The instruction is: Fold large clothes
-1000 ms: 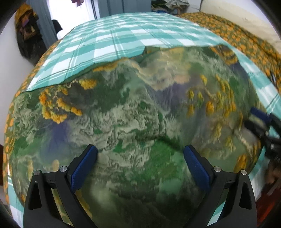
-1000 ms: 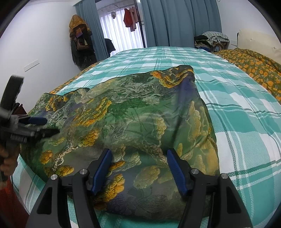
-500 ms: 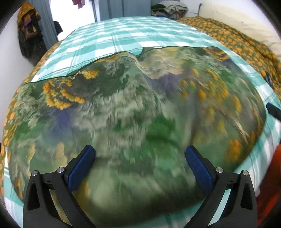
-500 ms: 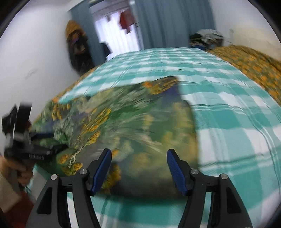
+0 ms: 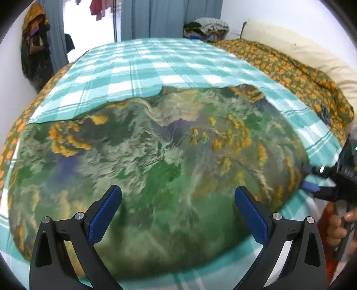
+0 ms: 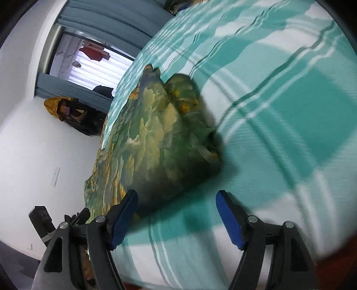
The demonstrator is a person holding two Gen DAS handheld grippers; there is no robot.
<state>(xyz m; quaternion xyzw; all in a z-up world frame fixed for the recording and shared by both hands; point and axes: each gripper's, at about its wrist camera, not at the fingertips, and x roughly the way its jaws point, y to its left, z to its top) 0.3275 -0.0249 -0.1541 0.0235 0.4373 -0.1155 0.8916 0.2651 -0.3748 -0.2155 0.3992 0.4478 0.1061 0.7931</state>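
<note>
A large green garment with yellow and blue print [image 5: 156,160] lies spread on the bed and fills most of the left wrist view. My left gripper [image 5: 178,212] is open and empty above its near edge. My right gripper [image 6: 176,214] is open and empty, rolled sideways, over the bedcover just off the garment's [image 6: 156,138] right edge. The right gripper also shows at the right edge of the left wrist view [image 5: 312,188], by the garment's right side. The left gripper shows at the lower left of the right wrist view [image 6: 75,219].
The bed has a teal and white checked cover [image 5: 145,67]. An orange-flowered quilt [image 5: 301,75] and a cream pillow [image 5: 301,49] lie at the right. Blue curtains [image 5: 156,17] and hanging clothes [image 5: 35,44] stand beyond the bed. A white wall [image 6: 33,145] is at the left.
My right gripper has swung off the garment to its right edge and rolled sideways. My left gripper has drawn back and risen a little. Both stay open.
</note>
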